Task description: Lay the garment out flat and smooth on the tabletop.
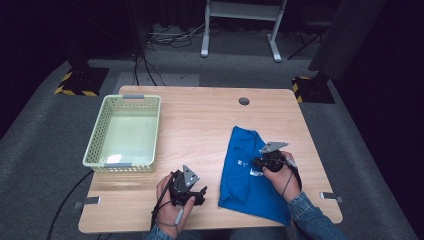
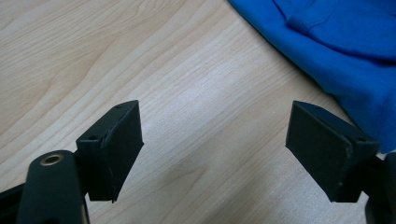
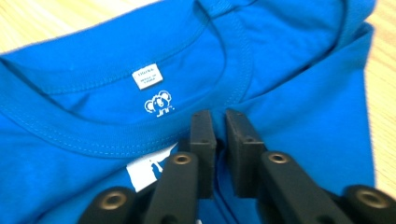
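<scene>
While my right gripper (image 3: 215, 122) pinches the blue T-shirt (image 1: 245, 172) just below the collar, jaws nearly closed on a fold of cloth, my left gripper (image 2: 215, 144) waits with jaws spread wide over bare table (image 1: 200, 120), holding nothing. The shirt lies half-folded at lower right of the high view; the basket (image 1: 125, 97) at left stands unfilled, so folding and stowing look undone. Inside the collar: a small white tag (image 3: 147, 76), print unreadable, and a white koala logo (image 3: 159, 103).

Blue shirt (image 1: 250, 175), white label (image 3: 147, 76); pale green basket (image 1: 97, 132); light wood-grain table (image 1: 200, 120); black fingers (image 2: 116, 140).
</scene>
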Demonstrator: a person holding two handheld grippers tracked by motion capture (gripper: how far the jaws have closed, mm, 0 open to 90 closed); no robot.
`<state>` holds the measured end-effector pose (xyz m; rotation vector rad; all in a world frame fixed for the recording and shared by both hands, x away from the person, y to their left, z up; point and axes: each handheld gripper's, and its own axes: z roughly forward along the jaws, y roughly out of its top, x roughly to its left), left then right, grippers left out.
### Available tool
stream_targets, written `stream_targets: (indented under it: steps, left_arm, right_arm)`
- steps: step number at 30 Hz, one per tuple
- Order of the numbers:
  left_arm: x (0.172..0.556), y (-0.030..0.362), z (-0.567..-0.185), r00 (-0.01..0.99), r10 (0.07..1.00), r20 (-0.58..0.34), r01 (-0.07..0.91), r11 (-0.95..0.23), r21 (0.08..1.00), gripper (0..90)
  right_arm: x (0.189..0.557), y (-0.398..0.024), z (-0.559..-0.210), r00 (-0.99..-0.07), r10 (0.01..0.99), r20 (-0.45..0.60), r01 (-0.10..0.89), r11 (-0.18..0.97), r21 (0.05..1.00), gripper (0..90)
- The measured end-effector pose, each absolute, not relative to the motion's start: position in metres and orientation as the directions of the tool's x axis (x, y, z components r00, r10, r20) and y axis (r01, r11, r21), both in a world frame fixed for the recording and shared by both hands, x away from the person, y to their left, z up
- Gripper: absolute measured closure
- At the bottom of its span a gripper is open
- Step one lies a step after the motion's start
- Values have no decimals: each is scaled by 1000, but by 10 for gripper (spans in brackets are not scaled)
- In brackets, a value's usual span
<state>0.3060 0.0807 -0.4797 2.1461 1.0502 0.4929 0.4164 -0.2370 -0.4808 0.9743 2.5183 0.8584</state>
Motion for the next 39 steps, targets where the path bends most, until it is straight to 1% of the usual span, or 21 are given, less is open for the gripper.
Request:
stream_targets:
  steps: [12,19,20,21,22,23,24,25,27,32,33,34,35,36,39]
  left_arm:
    - [308,77,-478,608,793,41,529,-443,724,182]
    - [309,71,-478,621,783,39,524,-452,721,182]
    - [309,69,-478,623,781,38,523,-453,722,182]
    - [310,68,-478,627,778,40,520,-456,723,182]
    - [310,66,-478,629,776,41,519,-459,721,182]
    - [311,64,-478,633,773,42,517,-462,721,182]
    - [311,61,-478,638,769,40,515,-465,720,182]
    - [311,59,-478,644,764,43,511,-471,719,182]
    - [312,53,-477,657,752,44,502,-480,719,182]
    - [311,43,-477,681,731,40,492,-497,715,182]
    - [310,41,-478,684,728,37,492,-498,714,182]
    - [310,41,-478,684,728,37,492,-498,714,182]
    - [310,37,-478,695,718,37,486,-507,712,182]
    - [309,33,-480,707,706,37,483,-521,704,182]
    - [307,26,-483,720,692,51,473,-543,694,181]
  right_arm:
    - [414,-249,-465,-696,716,-55,503,540,675,847]
    - [415,-272,-447,-654,752,-81,497,508,703,846]
    - [417,-281,-443,-631,771,-90,502,494,710,846]
    - [419,-292,-438,-578,809,-110,522,470,712,841]
    - [422,-311,-431,-450,879,-156,569,417,709,805]
    - [423,-322,-428,-372,913,-169,581,371,724,700]
    - [424,-335,-424,-284,940,-190,579,326,748,572]
    - [423,-343,-420,-227,951,-211,560,305,770,524]
    - [418,-345,-415,-240,948,-210,539,310,783,520]
    - [409,-328,-424,-382,907,-176,518,368,772,509]
    - [409,-325,-428,-407,897,-170,521,381,764,509]
    - [409,-325,-428,-407,897,-170,521,381,764,509]
    - [409,-322,-433,-430,889,-158,531,391,752,507]
    - [411,-317,-445,-483,867,-125,551,412,726,495]
    - [413,-313,-456,-517,849,-106,570,434,698,481]
